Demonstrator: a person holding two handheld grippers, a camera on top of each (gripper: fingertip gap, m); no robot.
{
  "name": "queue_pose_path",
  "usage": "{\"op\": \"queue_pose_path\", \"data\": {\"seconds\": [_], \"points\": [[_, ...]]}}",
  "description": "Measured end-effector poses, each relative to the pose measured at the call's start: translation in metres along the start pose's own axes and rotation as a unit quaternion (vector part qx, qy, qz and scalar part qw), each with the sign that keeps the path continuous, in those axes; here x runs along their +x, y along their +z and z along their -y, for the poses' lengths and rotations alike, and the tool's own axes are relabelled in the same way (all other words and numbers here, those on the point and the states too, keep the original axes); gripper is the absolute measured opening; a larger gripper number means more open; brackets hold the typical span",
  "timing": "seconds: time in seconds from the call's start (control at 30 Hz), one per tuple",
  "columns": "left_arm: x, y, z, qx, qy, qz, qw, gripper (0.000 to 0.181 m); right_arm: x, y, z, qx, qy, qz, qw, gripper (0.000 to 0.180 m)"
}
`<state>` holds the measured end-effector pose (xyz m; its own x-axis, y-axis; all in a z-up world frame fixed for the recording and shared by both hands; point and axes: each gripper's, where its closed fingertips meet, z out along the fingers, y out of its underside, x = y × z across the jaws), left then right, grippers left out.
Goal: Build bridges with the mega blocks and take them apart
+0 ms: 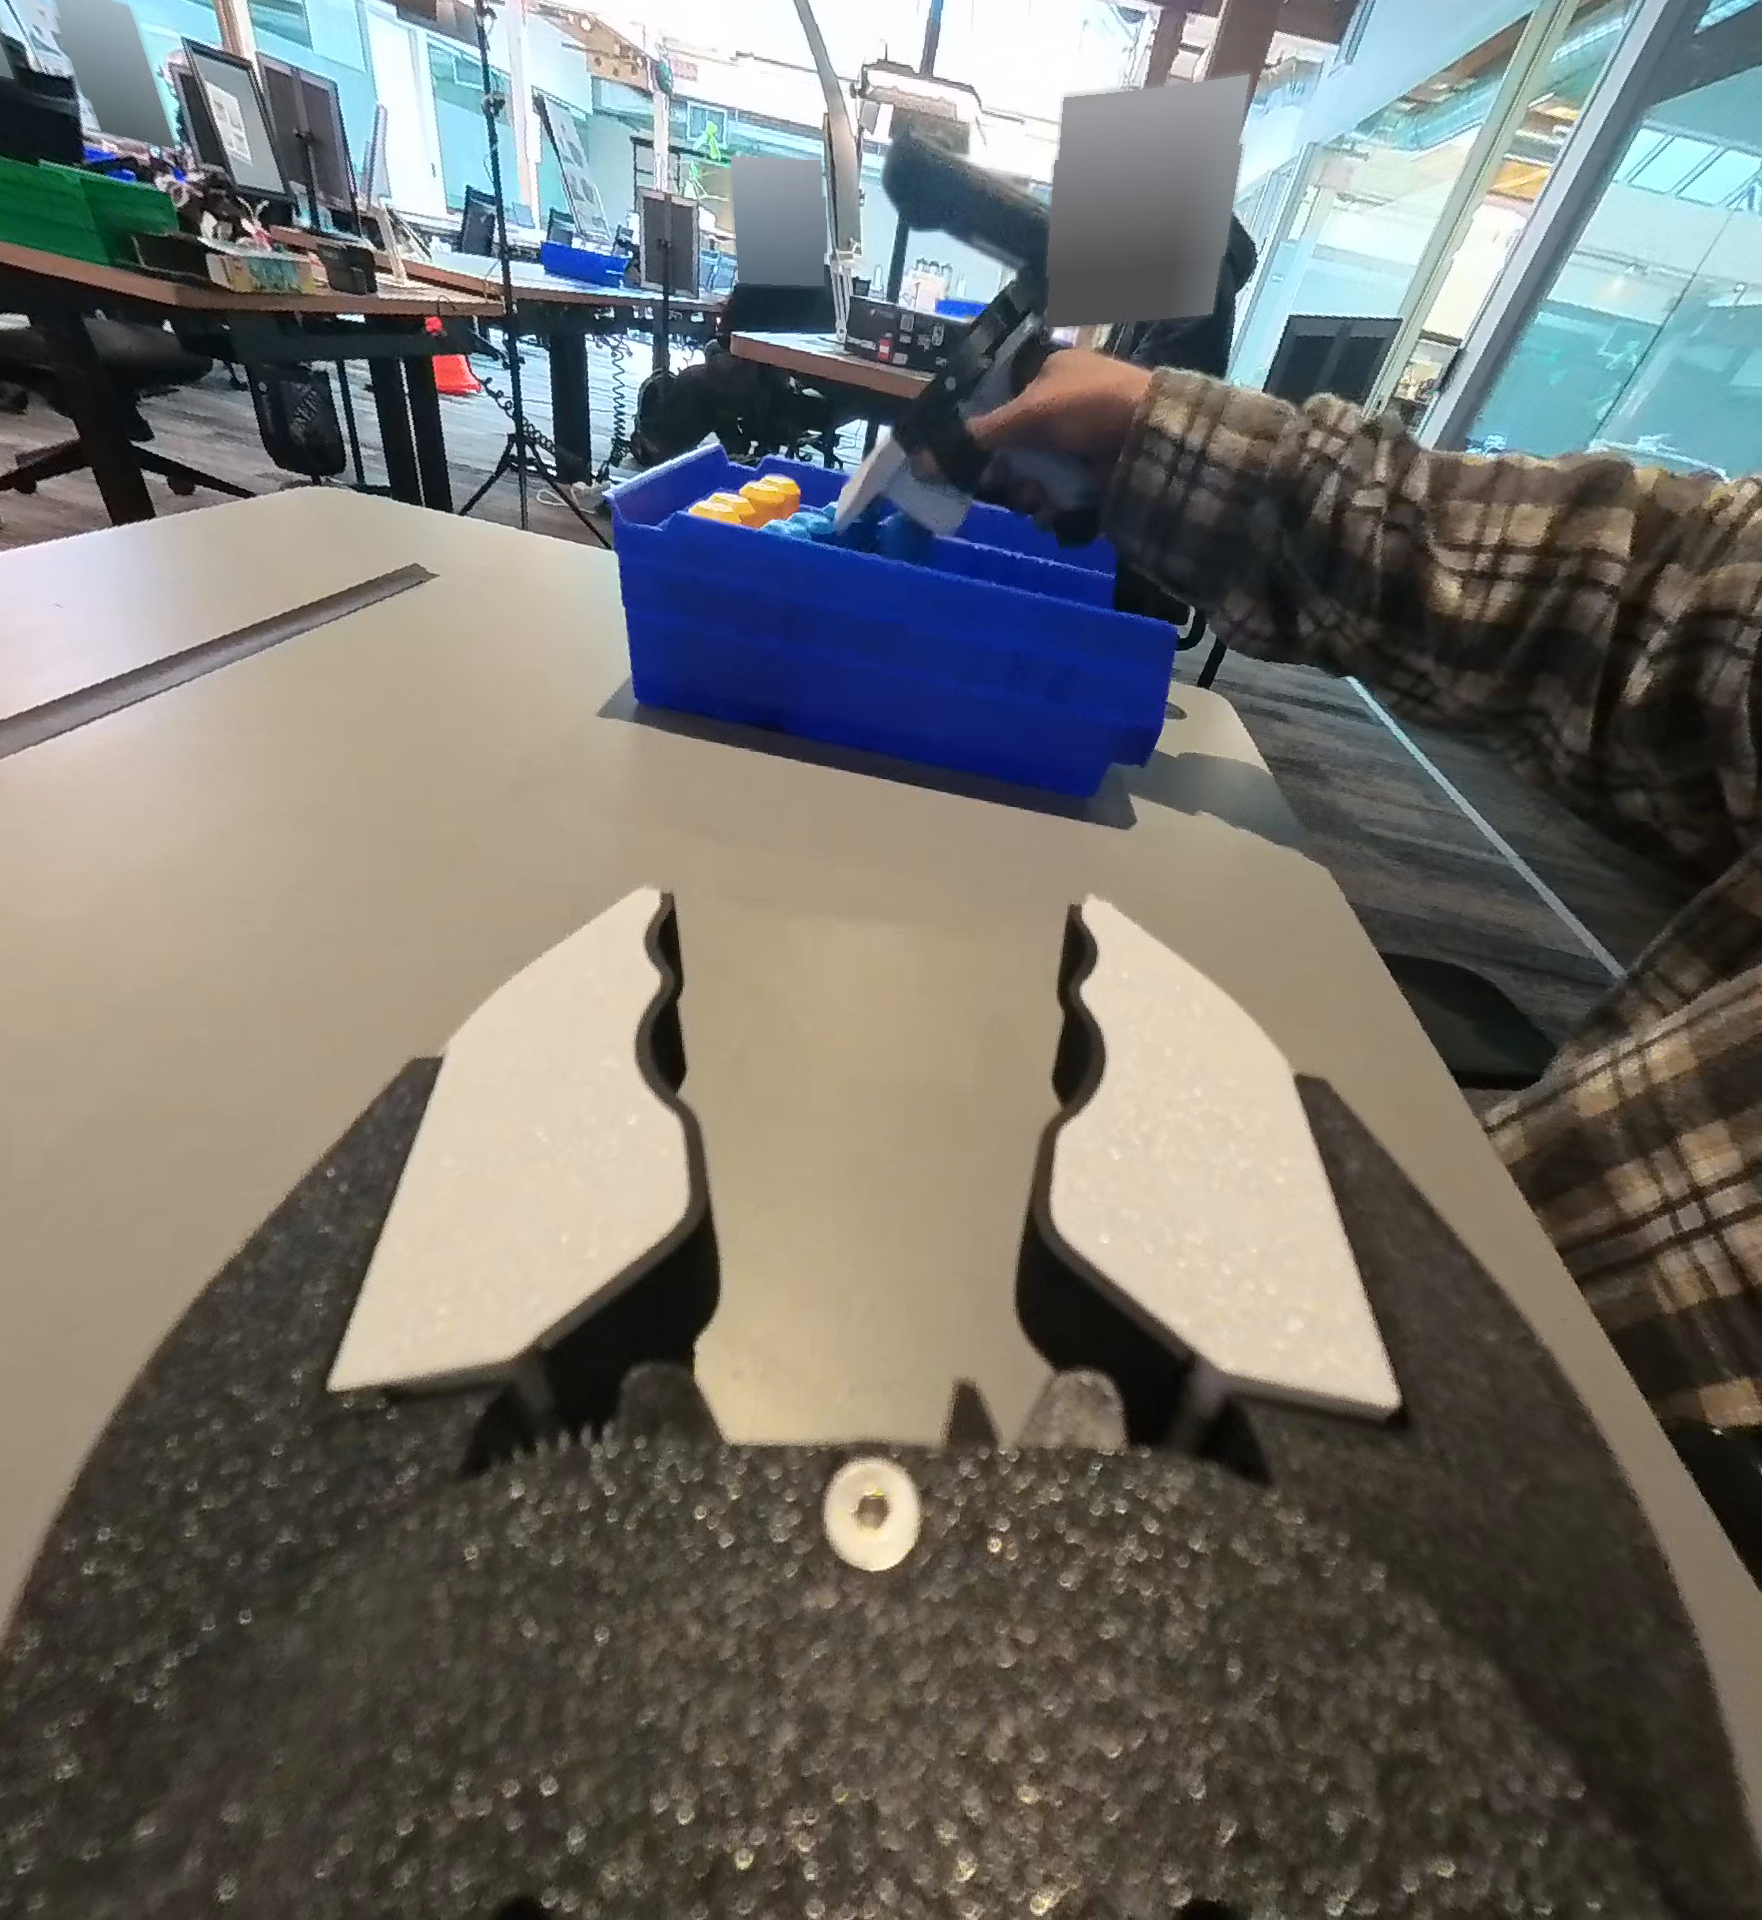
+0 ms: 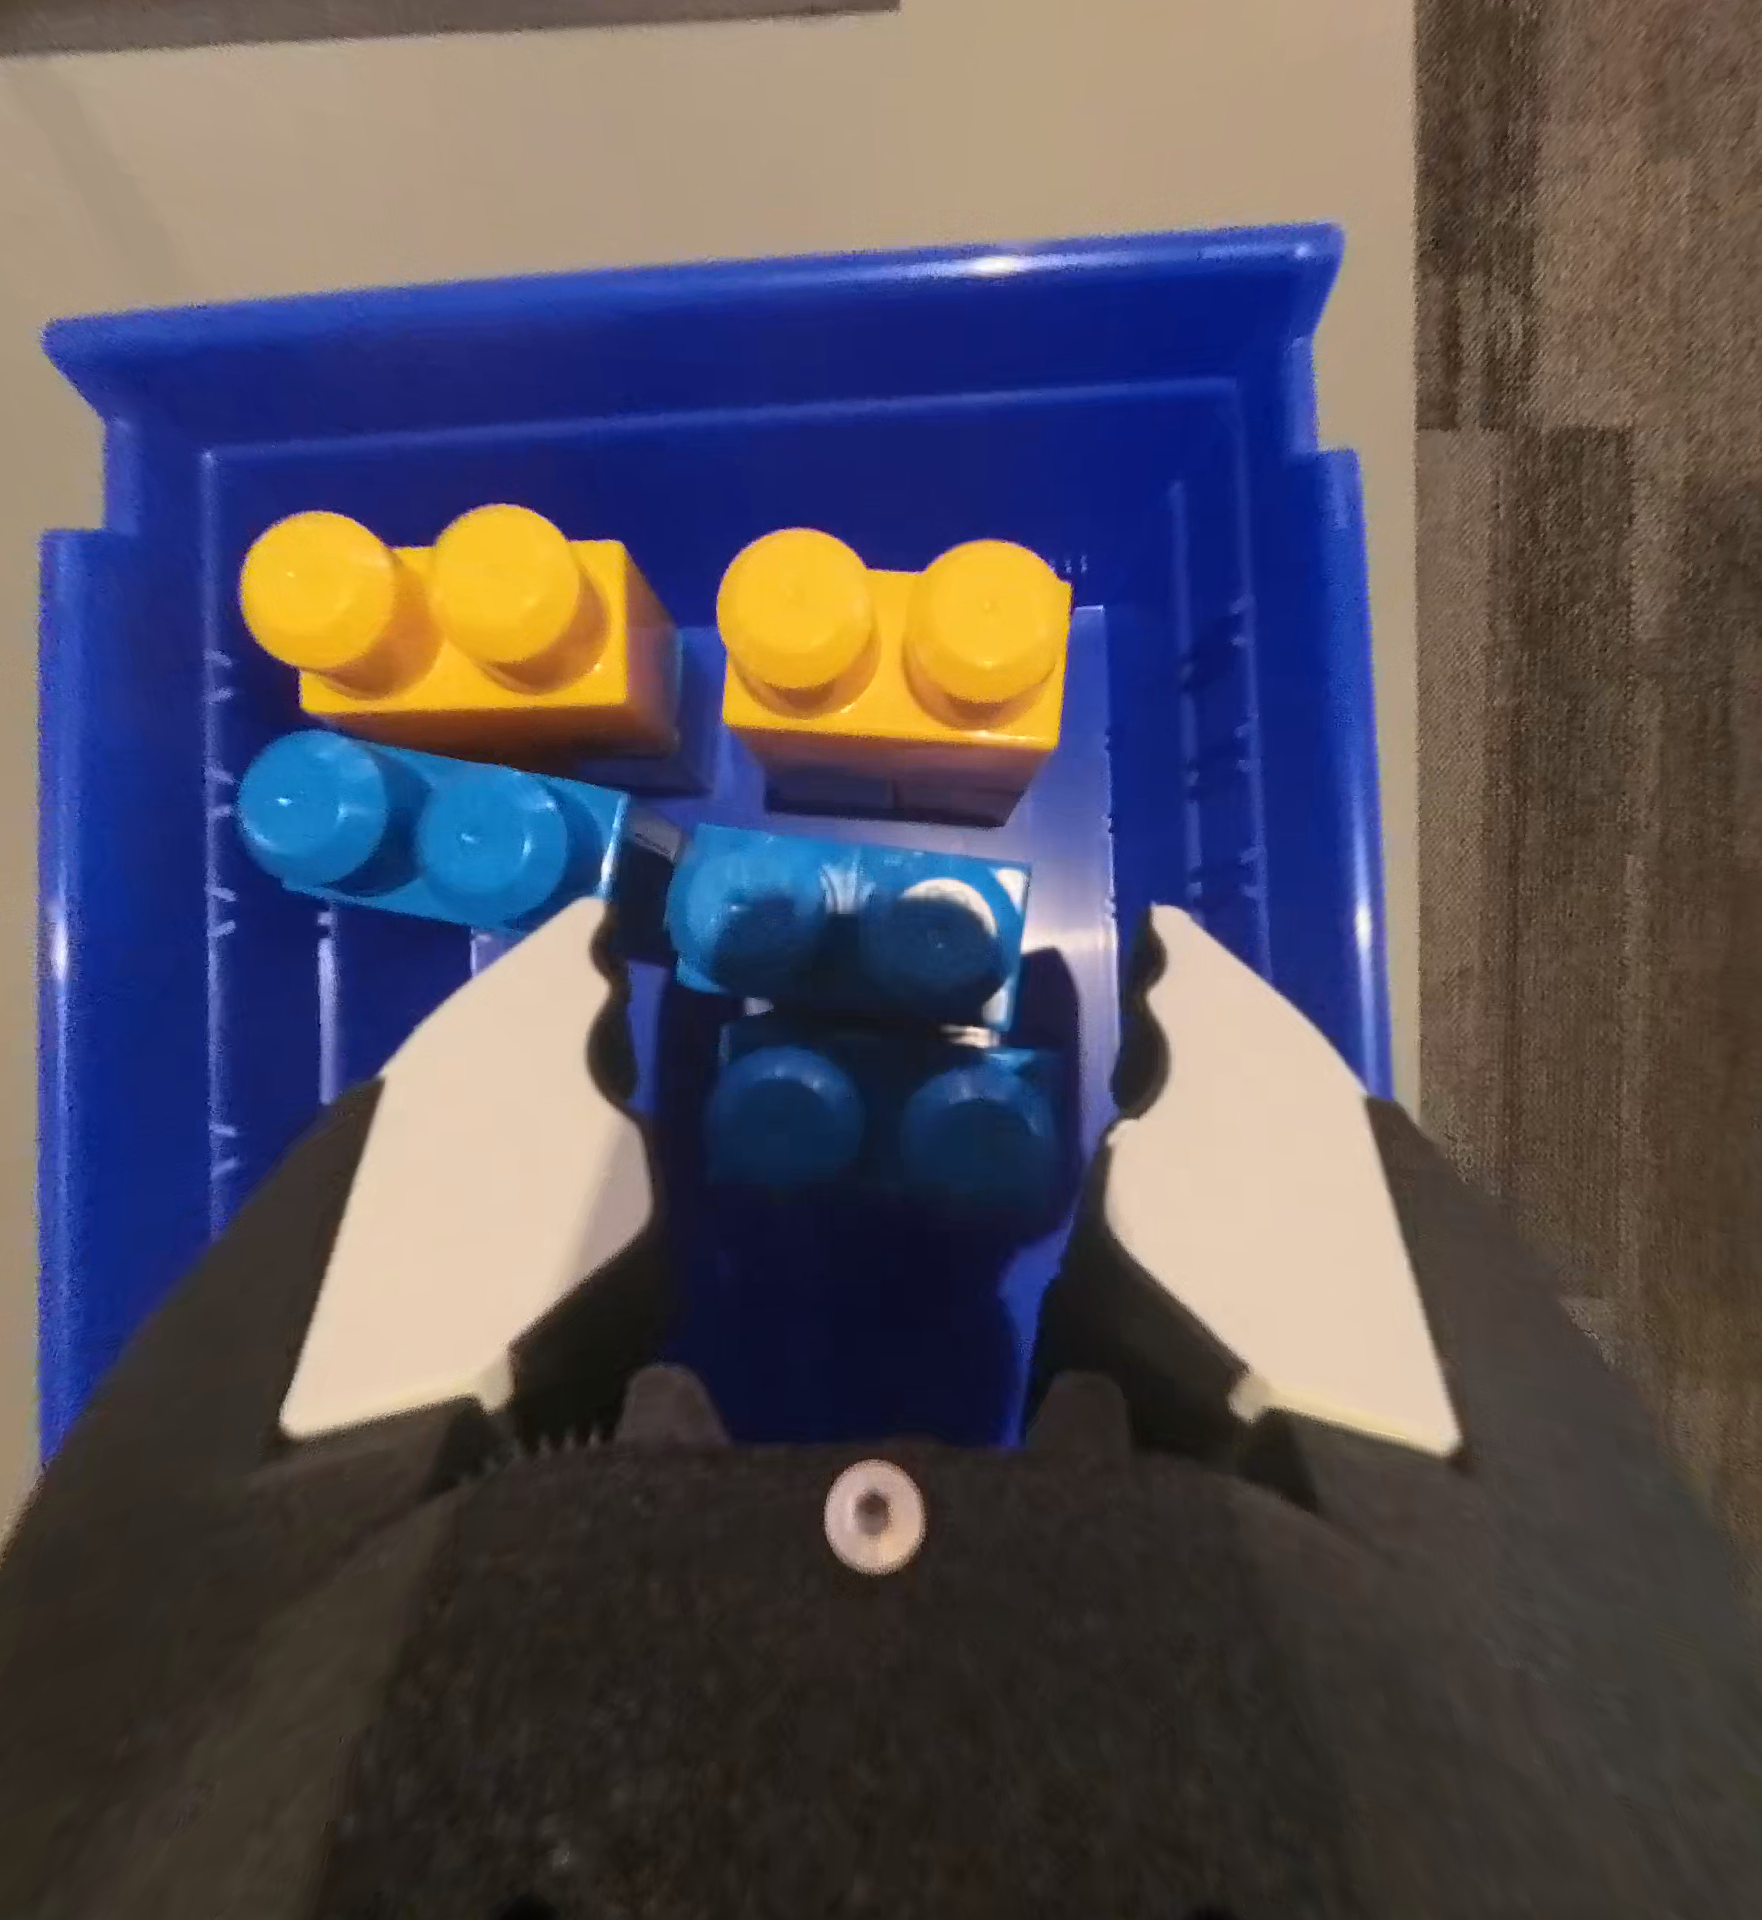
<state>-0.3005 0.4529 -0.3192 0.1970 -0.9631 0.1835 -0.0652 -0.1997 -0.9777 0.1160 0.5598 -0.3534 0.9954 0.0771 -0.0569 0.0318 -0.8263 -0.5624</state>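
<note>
Right wrist view: right claw [image 2: 872, 956] gapes over blue blocks [image 2: 846, 925] in the blue bin [image 2: 690, 312]; left claw [image 1: 869, 935] gapes above the desk [image 1: 337, 831].

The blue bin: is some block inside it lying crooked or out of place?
Mostly tidy. In the blue bin, the two yellow blocks sit square, but the middle blue block is skewed and seems to overlap its neighbour between the open right gripper.
</note>
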Motion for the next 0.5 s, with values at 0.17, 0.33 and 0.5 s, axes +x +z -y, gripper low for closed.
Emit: {"op": "queue_pose_path", "data": {"seconds": [0.17,0.33,0.5], "points": [[0.0,0.001,-0.002,-0.004,0.001,0.0,1.0,0.07,0.003,0.006,-0.001,-0.019,-0.001,0.01,1.0,0.067],[0.0,0.002,-0.004,-0.008,0.0,-0.001,1.0,0.07,0.01,0.007,0.0,-0.029,-0.018,0.003,0.999,0.067],[0.0,0.004,-0.006,-0.013,0.001,-0.002,1.0,0.07,0.014,0.008,0.0,-0.032,-0.04,-0.003,0.999,0.074]]}}
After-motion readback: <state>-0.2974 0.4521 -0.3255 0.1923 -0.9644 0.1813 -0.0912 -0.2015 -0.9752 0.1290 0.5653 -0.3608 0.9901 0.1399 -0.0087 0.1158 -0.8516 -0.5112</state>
